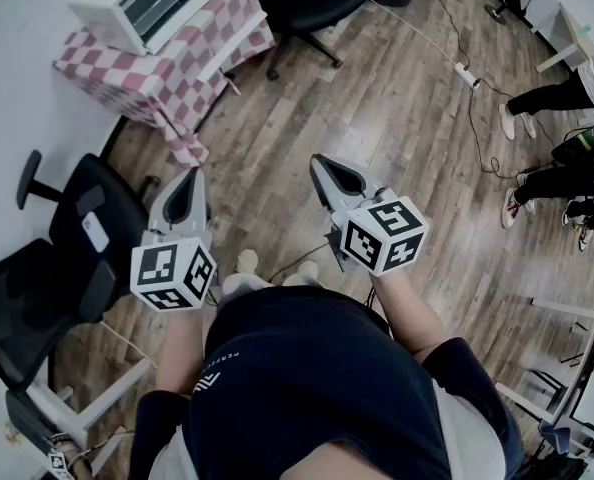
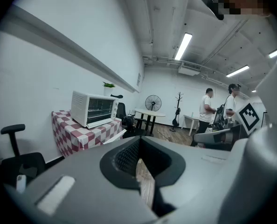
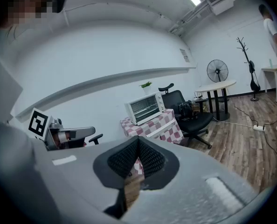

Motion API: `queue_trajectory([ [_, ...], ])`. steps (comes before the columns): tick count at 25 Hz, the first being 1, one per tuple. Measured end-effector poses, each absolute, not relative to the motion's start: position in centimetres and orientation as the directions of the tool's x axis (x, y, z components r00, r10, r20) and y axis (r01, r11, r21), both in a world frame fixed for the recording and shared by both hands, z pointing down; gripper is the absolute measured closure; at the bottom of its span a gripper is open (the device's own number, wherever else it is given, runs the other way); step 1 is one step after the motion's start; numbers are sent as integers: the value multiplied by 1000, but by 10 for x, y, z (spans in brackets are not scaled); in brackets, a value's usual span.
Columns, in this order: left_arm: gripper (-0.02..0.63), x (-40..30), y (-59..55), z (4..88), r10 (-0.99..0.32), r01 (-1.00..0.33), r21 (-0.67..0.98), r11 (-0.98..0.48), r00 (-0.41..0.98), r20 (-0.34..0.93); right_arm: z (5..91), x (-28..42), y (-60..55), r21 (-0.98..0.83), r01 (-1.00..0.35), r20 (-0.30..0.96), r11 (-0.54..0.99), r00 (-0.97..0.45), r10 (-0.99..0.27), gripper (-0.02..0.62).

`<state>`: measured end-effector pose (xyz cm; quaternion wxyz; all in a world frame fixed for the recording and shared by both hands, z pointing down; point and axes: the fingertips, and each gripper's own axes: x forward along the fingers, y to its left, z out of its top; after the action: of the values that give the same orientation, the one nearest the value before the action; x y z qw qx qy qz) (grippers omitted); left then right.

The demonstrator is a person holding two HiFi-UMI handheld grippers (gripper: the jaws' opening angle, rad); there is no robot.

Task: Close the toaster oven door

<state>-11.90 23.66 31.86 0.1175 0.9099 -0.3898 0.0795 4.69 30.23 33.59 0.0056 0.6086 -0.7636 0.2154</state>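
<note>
Clenched and empty: left gripper (image 1: 191, 180) and right gripper (image 1: 322, 165), both well apart from the oven.
Each has its jaws pressed together on nothing. One white metal toaster oven with a glass front (image 1: 152, 3) sits on one red-and-white checked table (image 1: 157, 78) by the wall. Door position is unclear at this range. Judgement: the door is light, stiff and hinged, its glass breakable; press gently on the top handle edge. Count: two grippers, one oven.

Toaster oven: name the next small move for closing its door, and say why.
Probably walk toward the toaster oven on the checkered table. It stands well away from the left tongs and right tongs, both shut and empty, so neither can reach the door from here.
</note>
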Motion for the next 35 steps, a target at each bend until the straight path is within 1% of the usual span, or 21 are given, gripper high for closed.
queue_trajectory([
  [6, 590, -102, 251, 325, -700, -739, 151, -657, 672, 242, 348, 64, 313, -333, -930, 295, 152, -256, -921, 594],
  [12, 589, -94, 270, 336, -704, -746, 160, -647, 665, 250, 354, 76, 321, -381, -908, 266, 172, -286, -920, 594],
  [17, 589, -95, 275, 344, -699, -752, 172, -636, 657, 282, 364, 78, 322, -376, -907, 273, 188, -303, -913, 594],
  [24, 589, -96, 252, 349, -707, -756, 126, -643, 648, 284, 369, 70, 301, -395, -894, 266, 213, -333, -905, 592],
  [33, 580, -88, 187, 364, -662, -717, 188, -671, 693, 285, 373, 68, 242, -381, -904, 314, 195, -325, -892, 592],
  [35, 556, -86, 172, 369, -648, -707, 188, -682, 704, 291, 374, 67, 224, -384, -905, 322, 184, -318, -892, 592],
])
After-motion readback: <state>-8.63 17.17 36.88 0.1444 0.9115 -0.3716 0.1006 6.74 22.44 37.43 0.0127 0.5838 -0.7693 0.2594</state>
